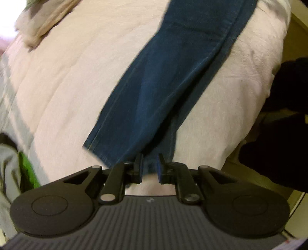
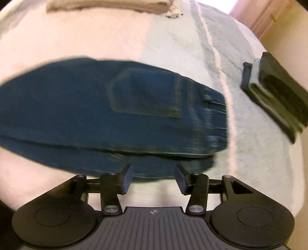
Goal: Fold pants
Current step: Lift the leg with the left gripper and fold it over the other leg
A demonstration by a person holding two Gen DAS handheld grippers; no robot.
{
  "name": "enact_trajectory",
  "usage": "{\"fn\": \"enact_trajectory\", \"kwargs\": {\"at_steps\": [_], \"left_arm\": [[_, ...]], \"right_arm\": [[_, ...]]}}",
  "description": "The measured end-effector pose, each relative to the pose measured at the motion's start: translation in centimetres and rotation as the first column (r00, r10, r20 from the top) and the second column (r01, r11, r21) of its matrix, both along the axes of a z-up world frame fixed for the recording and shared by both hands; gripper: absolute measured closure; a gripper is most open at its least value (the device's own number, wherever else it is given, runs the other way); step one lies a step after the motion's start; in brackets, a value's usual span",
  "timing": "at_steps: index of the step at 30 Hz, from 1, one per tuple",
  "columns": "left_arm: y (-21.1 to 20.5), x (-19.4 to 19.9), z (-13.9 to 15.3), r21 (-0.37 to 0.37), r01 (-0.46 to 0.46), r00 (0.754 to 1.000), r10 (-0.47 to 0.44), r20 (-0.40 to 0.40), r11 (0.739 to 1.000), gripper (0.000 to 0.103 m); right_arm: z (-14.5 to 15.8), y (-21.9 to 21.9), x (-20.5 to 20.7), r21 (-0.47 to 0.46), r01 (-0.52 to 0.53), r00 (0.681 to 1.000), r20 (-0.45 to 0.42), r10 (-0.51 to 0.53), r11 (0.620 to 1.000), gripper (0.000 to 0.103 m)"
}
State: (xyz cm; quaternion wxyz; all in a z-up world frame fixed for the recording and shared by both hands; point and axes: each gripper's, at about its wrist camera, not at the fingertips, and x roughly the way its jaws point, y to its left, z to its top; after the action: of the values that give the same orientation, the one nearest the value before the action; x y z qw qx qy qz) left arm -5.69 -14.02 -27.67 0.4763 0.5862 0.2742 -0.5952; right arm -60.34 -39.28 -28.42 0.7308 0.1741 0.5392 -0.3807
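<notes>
Blue jeans (image 1: 173, 80) laid flat on pale pink bedspread (image 1: 77, 80), legs doubled one on the other. L wrist view: legs run from the hem end up and away across the bed. R wrist view: waist end of jeans (image 2: 107, 115), back pocket (image 2: 146, 94) facing up, belt loop at the waistband edge; frame motion-blurred, so seam detail is unclear.

Left gripper (image 1: 150, 167): jaws narrowed to a small gap, hem edge of the jeans sits between the pads. Looks pinched, but can't confirm firm contact, since the gap is still visible below the cloth.

Right gripper (image 2: 154, 178): jaws wide apart, holding nothing, tips just at the near edge of the jeans' waist section; touching or not, can't tell.

Around the jeans: light blue-green towel w/ white stripe (image 2: 192, 57) on the bed just past the waistband. Folded dark garment stack (image 2: 275, 96) on that towel, well apart from the jeans. Beige folded cloth (image 2: 107, 4) at the far bed edge beyond the jeans. Green fabric (image 1: 27, 169) near the hem end, at the bed's side.
</notes>
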Motion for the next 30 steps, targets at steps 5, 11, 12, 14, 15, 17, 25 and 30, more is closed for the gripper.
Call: {"fn": "enact_trajectory", "kwargs": {"at_steps": [5, 11, 12, 14, 15, 17, 25, 30], "left_arm": [[1.0, 4.2, 1.3, -0.046, -0.222, 0.975, 0.221, -0.032, 0.974, 0.085], [-0.1, 5.5, 1.1, -0.078, -0.252, 0.964, 0.244, -0.107, 0.964, 0.062], [-0.3, 5.1, 0.6, -0.078, -0.198, 0.977, 0.19, -0.099, 0.977, 0.061], [-0.8, 4.3, -0.6, -0.065, -0.085, 0.994, 0.081, -0.068, 0.994, 0.061], [-1.0, 4.1, -1.2, -0.05, -0.034, 0.997, 0.031, -0.065, 0.998, 0.064], [-1.4, 4.2, -2.3, -0.021, 0.036, 0.998, -0.037, -0.06, 0.999, 0.088], [-0.9, 7.4, 4.8, -0.326, 0.206, 0.978, -0.202, 0.045, 0.923, 0.098], [3.5, 6.5, 2.2, -0.263, 0.297, 0.951, -0.309, -0.002, 0.918, 0.098]], "right_arm": [[-0.6, 3.2, 5.7, 0.034, -0.141, 0.99, 0.025, 0.14, 0.989, 0.053], [-2.8, 4.9, 10.5, 0.067, -0.288, 0.957, 0.069, 0.283, 0.955, 0.051], [-2.8, 5.2, 11.2, 0.068, -0.296, 0.954, 0.068, 0.292, 0.953, 0.051], [-2.7, 5.6, 12.1, 0.066, -0.294, 0.954, 0.074, 0.289, 0.953, 0.051], [-2.5, 5.9, 12.5, 0.063, -0.287, 0.956, 0.073, 0.283, 0.956, 0.051], [-2.6, 6.1, 13.0, 0.042, -0.266, 0.962, 0.065, 0.263, 0.963, 0.051], [0.7, 10.2, 15.9, -0.051, -0.042, 0.993, 0.106, 0.047, 0.998, 0.051], [0.6, 14.0, 17.7, -0.003, 0.002, 0.993, 0.119, -0.002, 1.0, 0.051]]}}
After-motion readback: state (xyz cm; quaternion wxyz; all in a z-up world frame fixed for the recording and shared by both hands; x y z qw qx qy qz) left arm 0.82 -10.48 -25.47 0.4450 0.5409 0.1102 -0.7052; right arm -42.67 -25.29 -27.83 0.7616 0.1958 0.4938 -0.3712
